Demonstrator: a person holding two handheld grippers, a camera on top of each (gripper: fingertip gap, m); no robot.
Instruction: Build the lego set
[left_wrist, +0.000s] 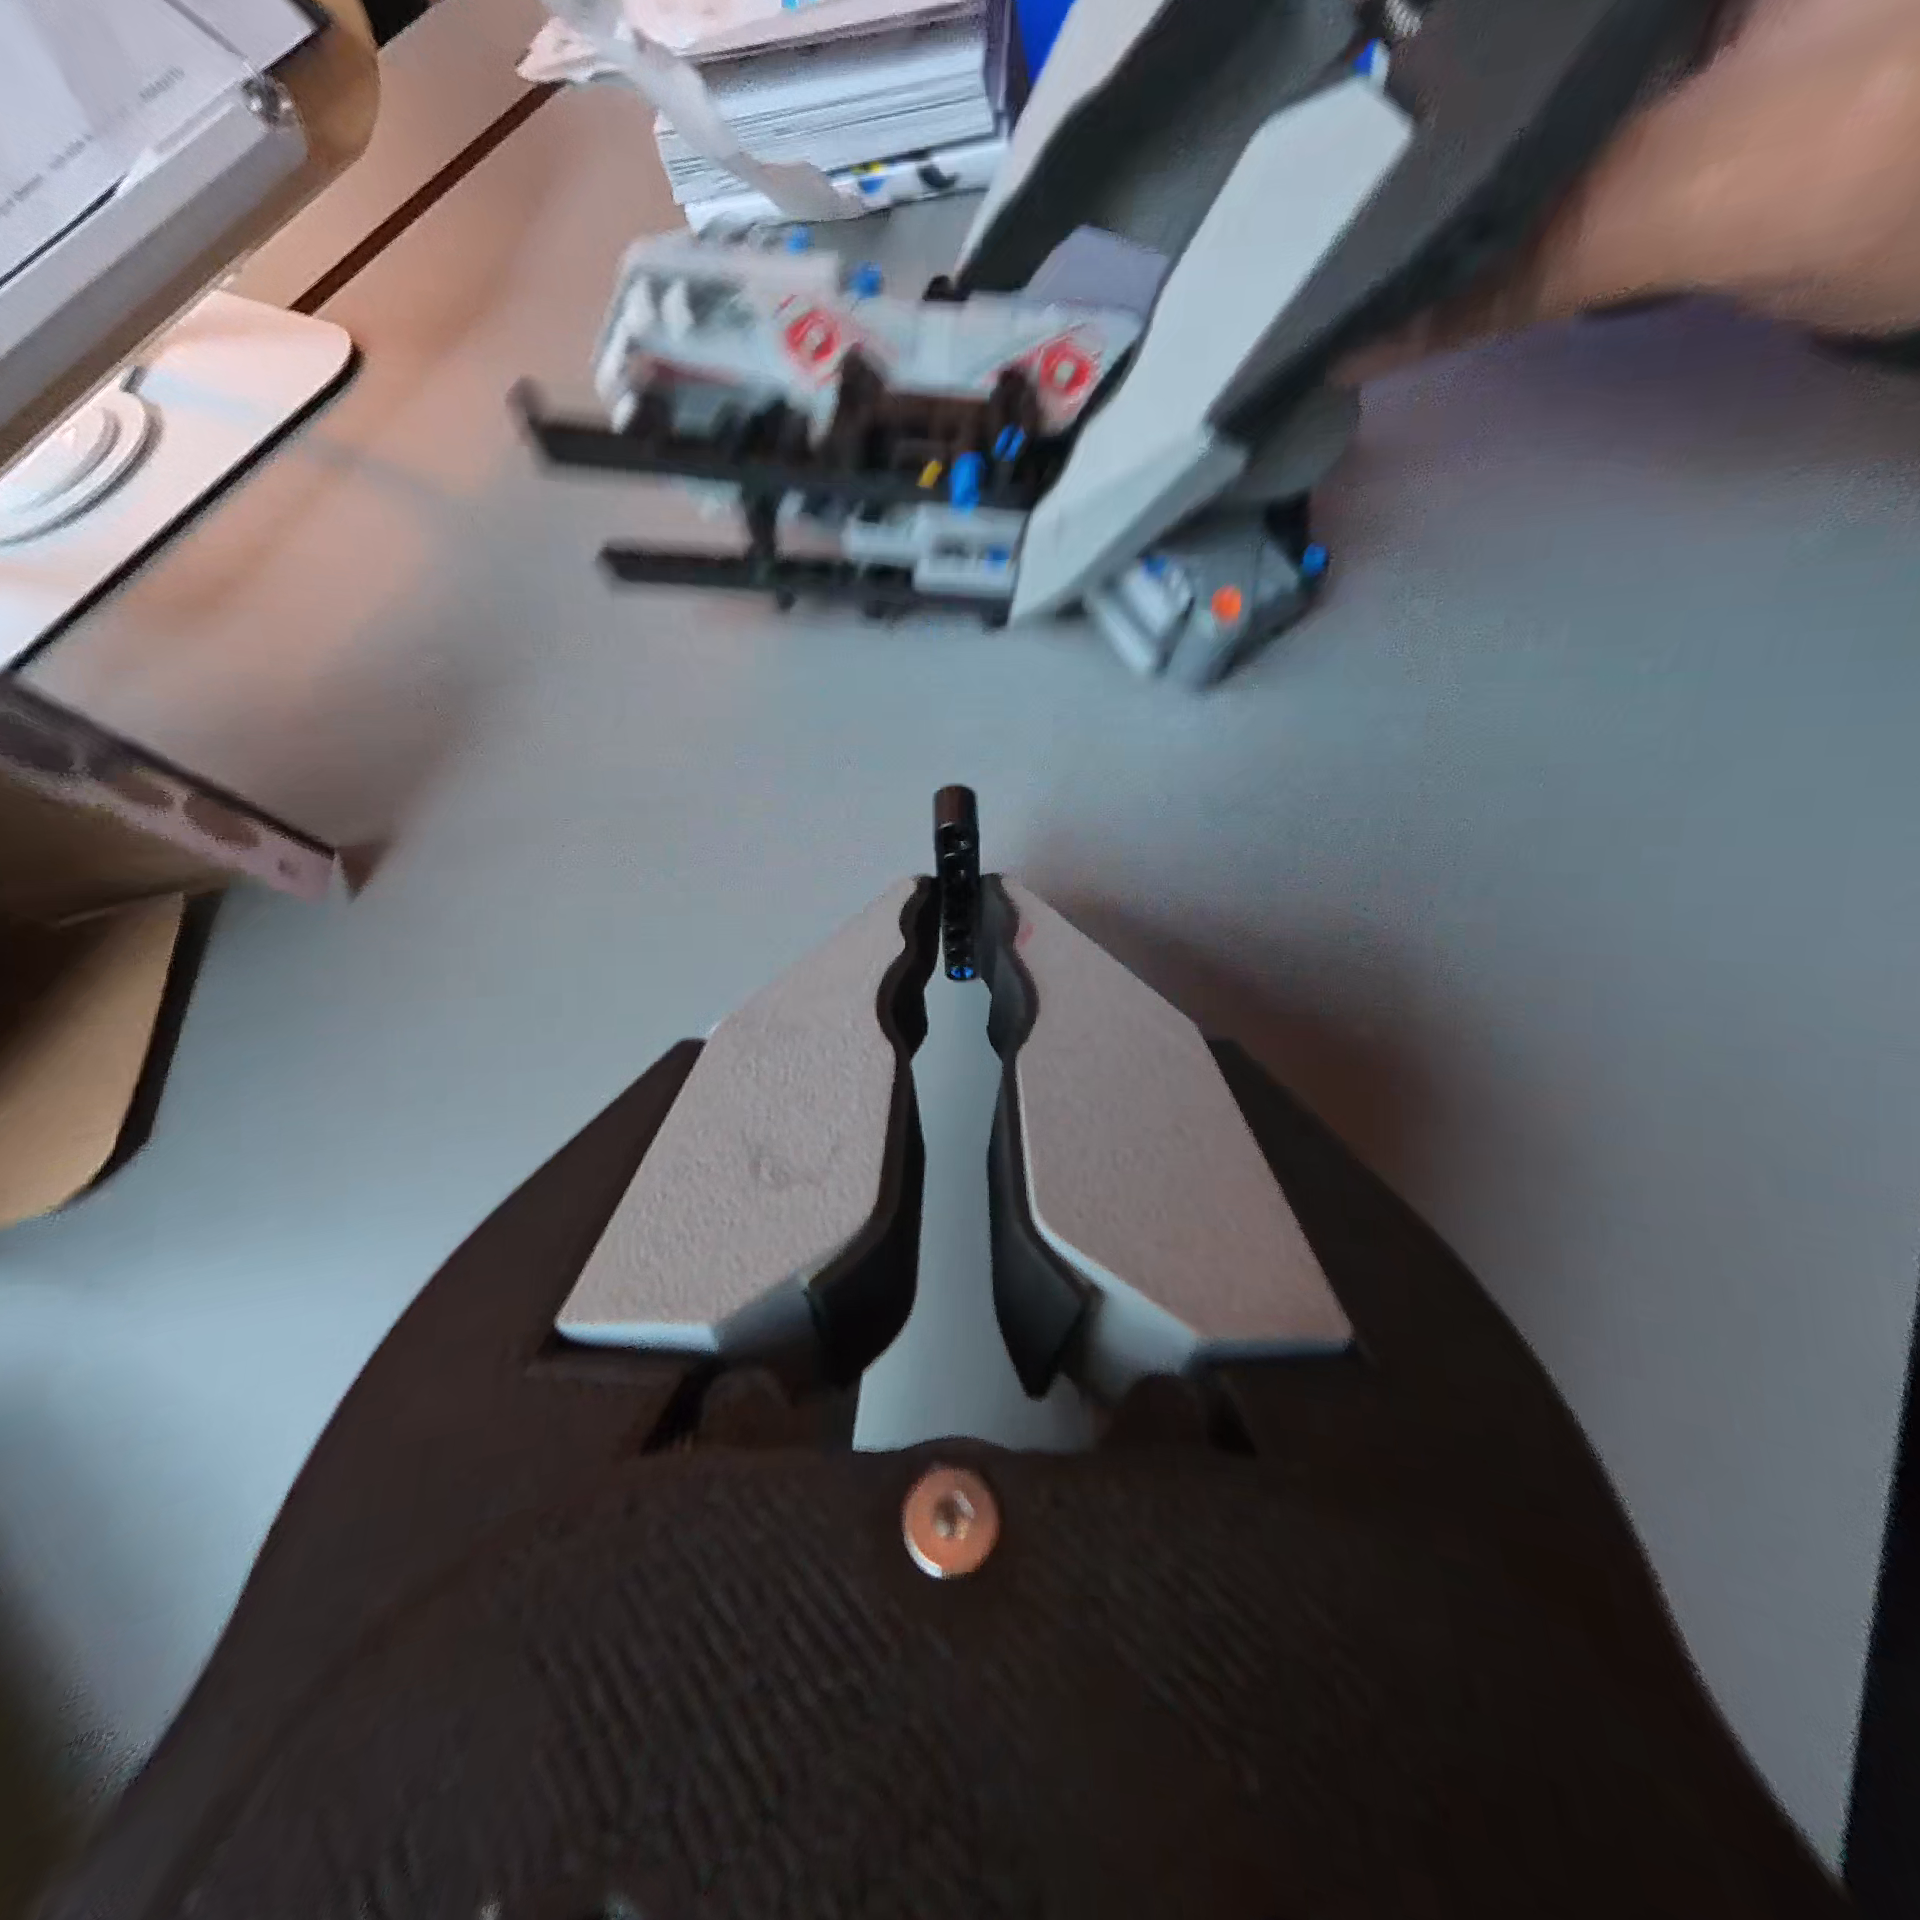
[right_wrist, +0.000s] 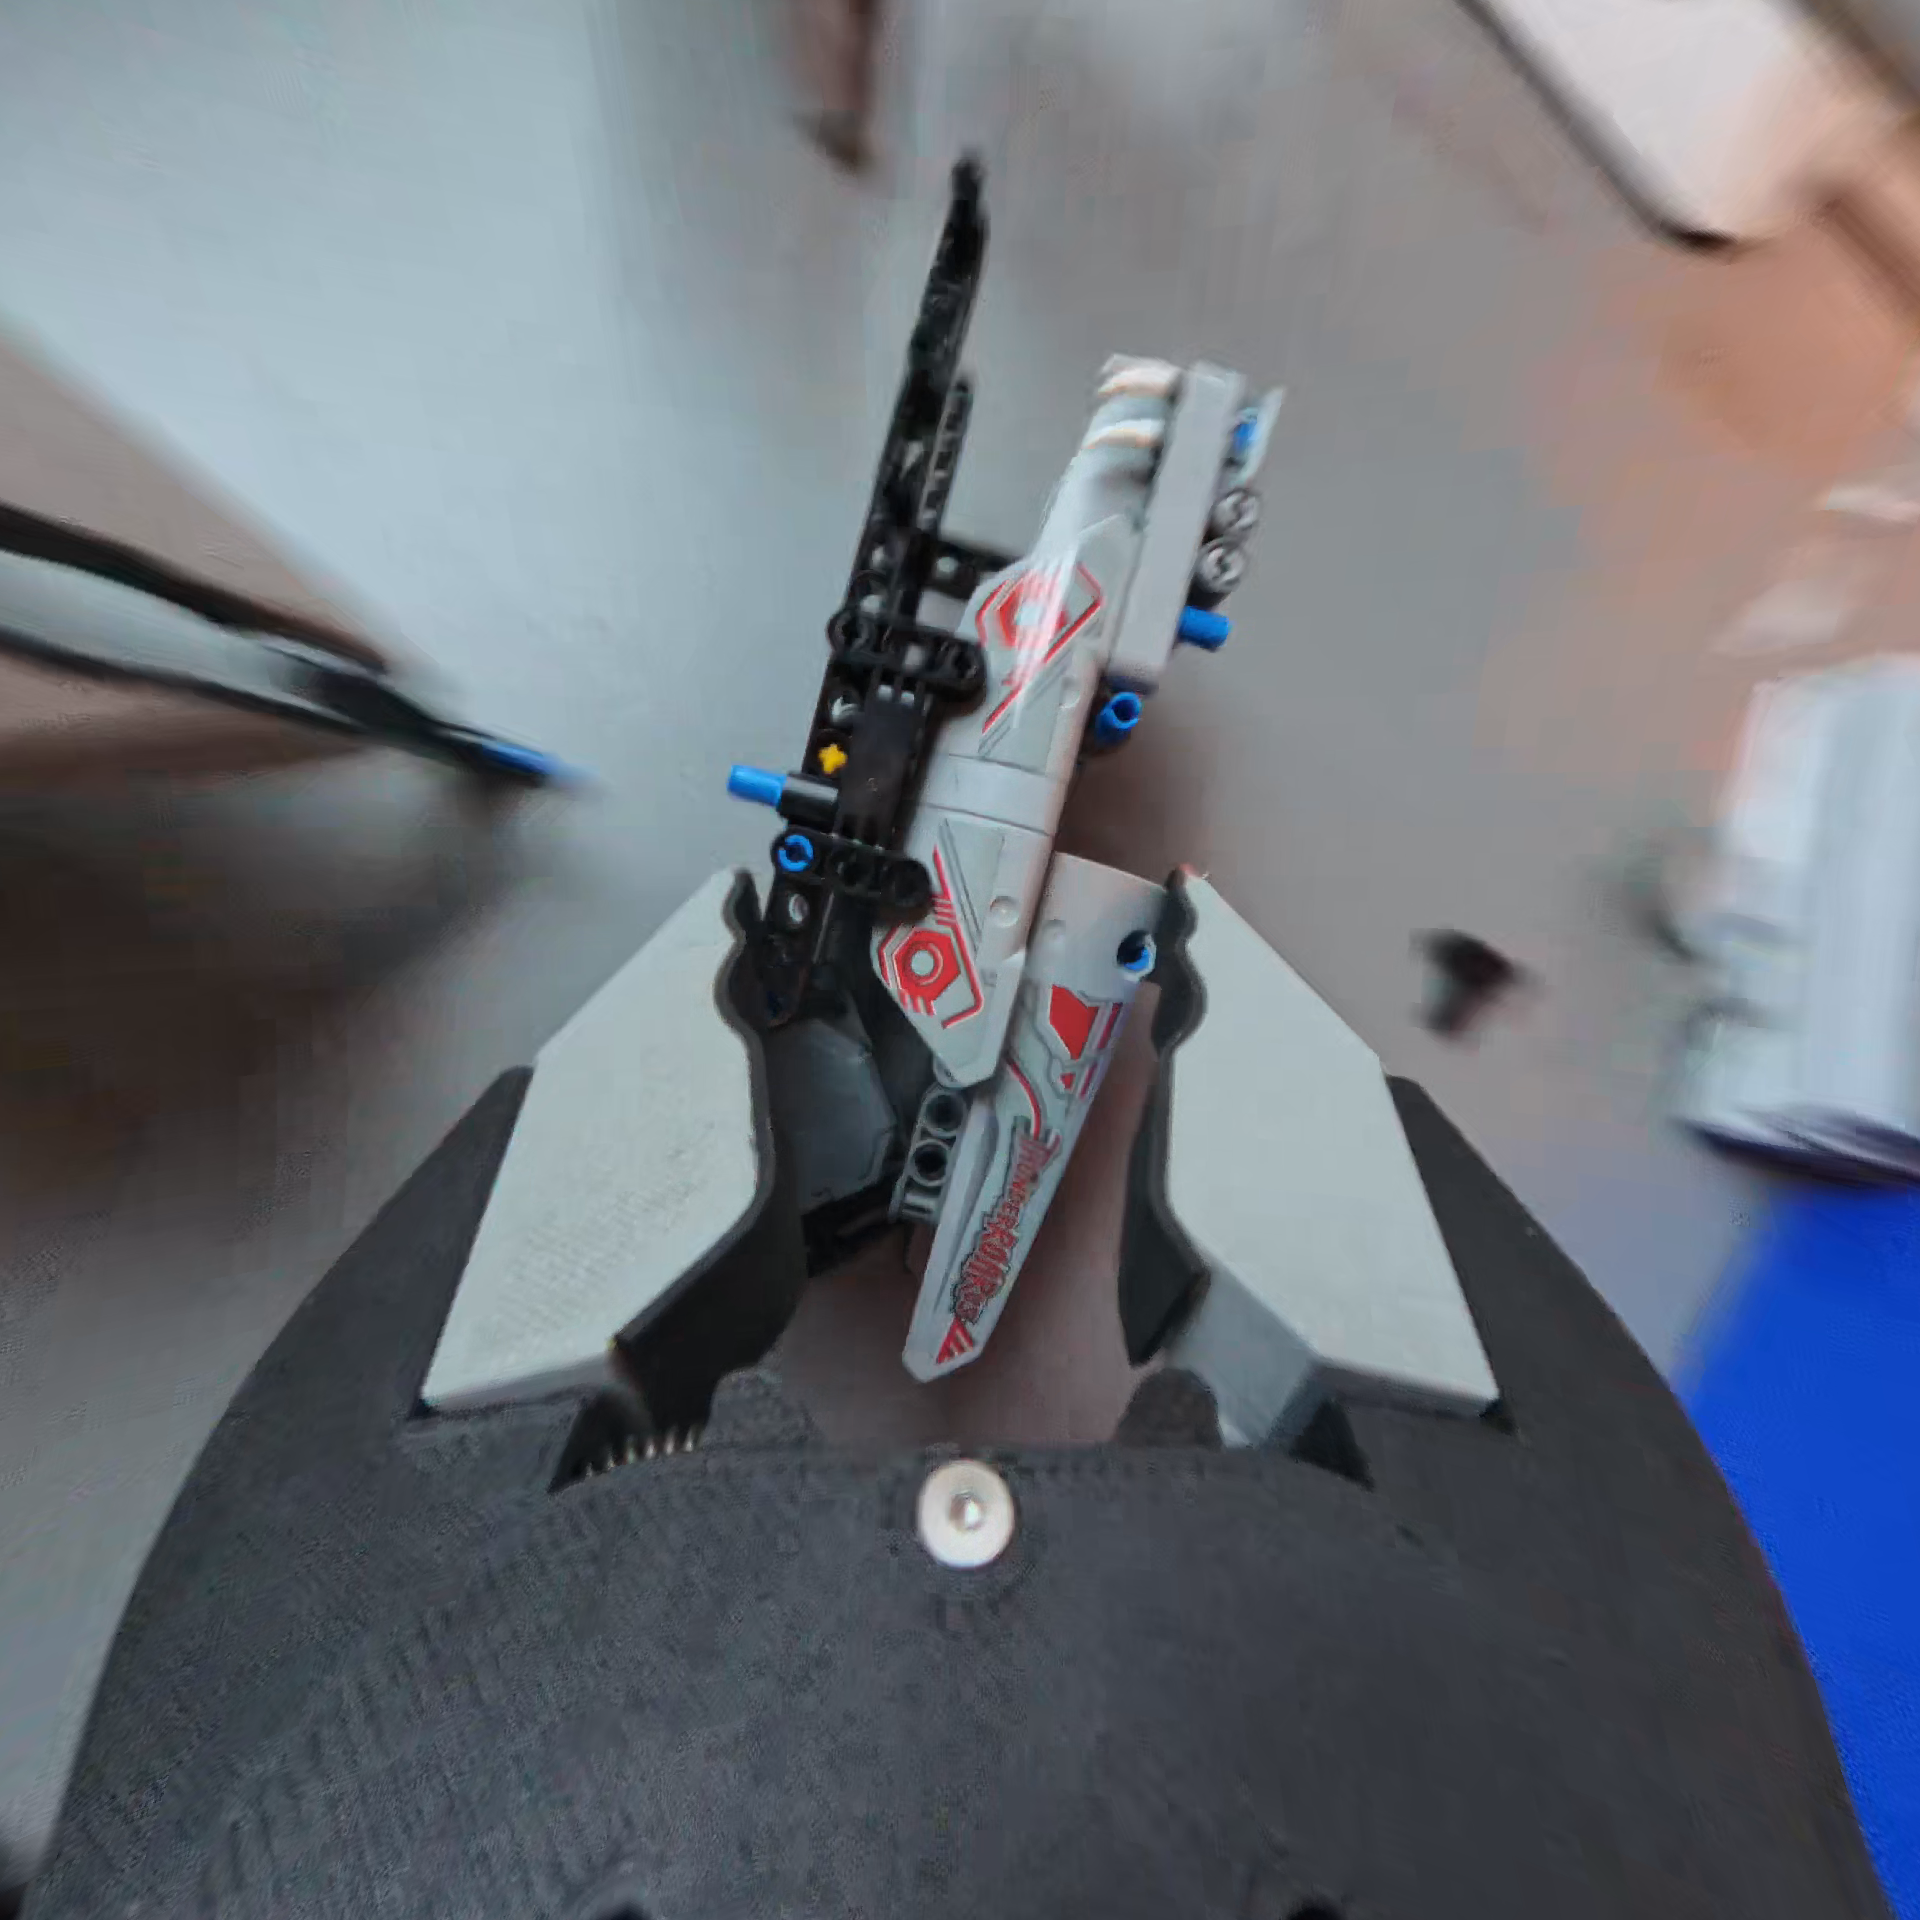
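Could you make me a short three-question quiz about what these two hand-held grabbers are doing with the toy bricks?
1. What does the left gripper hold?
2. True or false: the right gripper is empty.
3. The model's side panels are: A) green, B) grey with red markings, C) yellow.

Key:
1. A small black pin piece, pinched at its fingertips above the grey table.
2. False: it is shut on the lego model.
3. B.
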